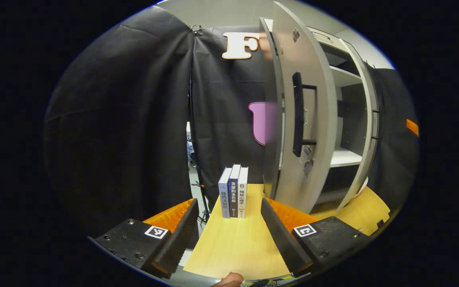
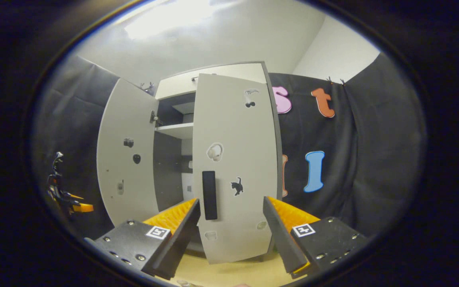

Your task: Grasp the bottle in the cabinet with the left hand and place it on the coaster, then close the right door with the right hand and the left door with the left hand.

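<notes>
Right gripper view: my right gripper (image 2: 231,231), fingers spread and empty, faces the pale grey right cabinet door (image 2: 235,167), partly closed; rigid and light-swinging, I judge, best pushed beside its one black bar handle (image 2: 209,195). Left gripper (image 1: 227,235) also spread, empty. Two doors; left door (image 1: 307,119) open; three upright books (image 1: 233,191).

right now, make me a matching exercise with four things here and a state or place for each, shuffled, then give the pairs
Things:
1. books
2. left door
3. right door
4. right gripper

States or places:
A. open, close in front of the right door
B. upright on the table
C. swung wide open
D. nearly shut, black handle facing out

Pairs: 1-B, 2-C, 3-D, 4-A
</notes>
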Demonstrator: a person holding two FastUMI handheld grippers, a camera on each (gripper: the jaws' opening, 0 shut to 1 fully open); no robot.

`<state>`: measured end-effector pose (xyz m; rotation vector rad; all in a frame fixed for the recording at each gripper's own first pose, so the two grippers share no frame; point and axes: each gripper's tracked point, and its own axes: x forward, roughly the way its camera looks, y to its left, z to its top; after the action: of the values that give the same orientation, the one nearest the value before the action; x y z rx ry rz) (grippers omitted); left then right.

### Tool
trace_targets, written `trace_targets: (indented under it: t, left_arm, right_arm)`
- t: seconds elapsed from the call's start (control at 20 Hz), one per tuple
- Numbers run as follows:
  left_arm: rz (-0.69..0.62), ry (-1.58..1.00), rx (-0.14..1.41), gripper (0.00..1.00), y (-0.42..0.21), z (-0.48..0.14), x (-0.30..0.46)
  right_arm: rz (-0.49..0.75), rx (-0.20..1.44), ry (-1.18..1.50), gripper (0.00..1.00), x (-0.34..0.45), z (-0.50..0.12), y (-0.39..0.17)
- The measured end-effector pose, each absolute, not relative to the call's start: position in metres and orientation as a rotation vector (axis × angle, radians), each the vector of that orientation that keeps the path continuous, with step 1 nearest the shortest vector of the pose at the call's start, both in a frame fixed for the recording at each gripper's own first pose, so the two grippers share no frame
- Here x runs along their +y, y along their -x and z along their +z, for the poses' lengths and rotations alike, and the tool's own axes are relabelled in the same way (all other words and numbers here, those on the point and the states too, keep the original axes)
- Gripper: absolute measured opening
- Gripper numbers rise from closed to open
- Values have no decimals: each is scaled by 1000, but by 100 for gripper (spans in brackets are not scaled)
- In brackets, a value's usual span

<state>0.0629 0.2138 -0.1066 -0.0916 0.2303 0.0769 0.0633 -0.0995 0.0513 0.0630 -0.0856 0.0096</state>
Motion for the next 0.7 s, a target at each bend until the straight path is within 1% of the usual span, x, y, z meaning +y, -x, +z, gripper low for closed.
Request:
trace_targets:
  t: [0.1,0.15,0.25,0.3,0.35,0.45,0.5,0.55,0.6,0.7]
  left_arm:
    - [90,101,225,99,-68,-105,227]
    - [100,104,226,99,-72,-102,233]
    - [125,109,231,100,-79,-98,249]
    - [137,112,228,99,-83,-95,256]
    - [140,117,219,99,-87,-88,259]
    - [133,126,197,98,-98,-73,259]
    - [110,134,196,97,-103,-68,252]
    - [92,145,184,97,-109,-60,244]
    - [81,151,166,100,-114,-48,239]
    - [67,148,131,96,-126,-27,229]
  right_arm:
    - [-7,-90,-78,96,-104,49,-58]
    - [-15,-91,-85,94,-106,48,-56]
    - [-23,-98,-79,99,-110,49,-50]
    - [-17,-103,-70,96,-110,49,-46]
    - [-10,-110,-60,96,-111,49,-43]
    - [-5,-115,-58,96,-113,45,-39]
    - [-6,-107,-64,94,-115,41,-39]
    - [-10,-98,-69,94,-116,37,-39]
    - [-11,-91,-69,96,-115,35,-38]
    - [-2,-91,-56,96,-113,34,-36]
